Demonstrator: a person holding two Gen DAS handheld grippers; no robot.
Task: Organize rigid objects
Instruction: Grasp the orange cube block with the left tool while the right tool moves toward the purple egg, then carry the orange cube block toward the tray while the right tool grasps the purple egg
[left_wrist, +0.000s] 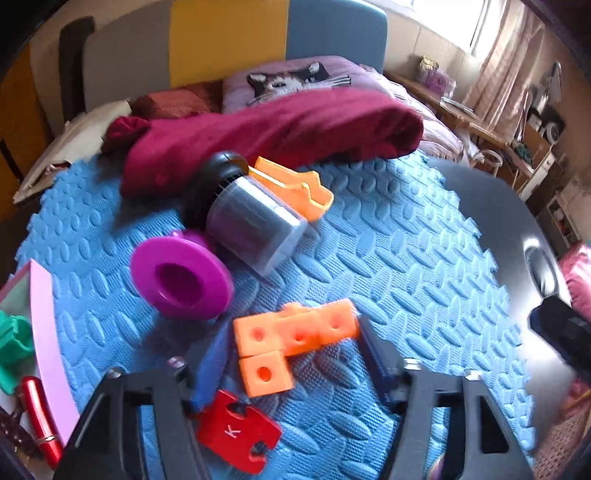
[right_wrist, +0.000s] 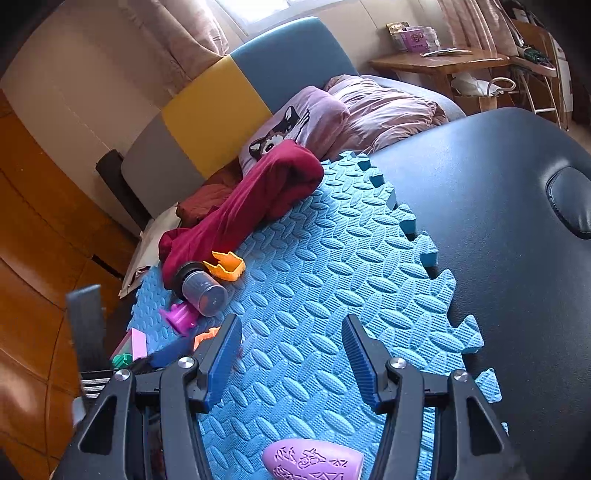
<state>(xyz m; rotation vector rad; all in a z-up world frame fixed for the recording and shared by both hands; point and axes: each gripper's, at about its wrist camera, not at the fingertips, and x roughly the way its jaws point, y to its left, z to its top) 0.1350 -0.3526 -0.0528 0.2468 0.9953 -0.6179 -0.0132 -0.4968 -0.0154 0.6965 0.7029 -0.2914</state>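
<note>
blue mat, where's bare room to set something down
Free: the blue mat right of the grey jar, running to its jagged edge by the black padded top. Crowded: the left side, with purple spool, orange block piece, red puzzle piece and pink box.

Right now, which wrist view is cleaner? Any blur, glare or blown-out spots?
Right wrist view is sharper: foam mat texture crisp, only the window at top blown out. Left wrist view is soft with motion blur on the left gripper fingers and orange block; glare washes the dark table at right. Both show heavy fisheye bending.
</note>
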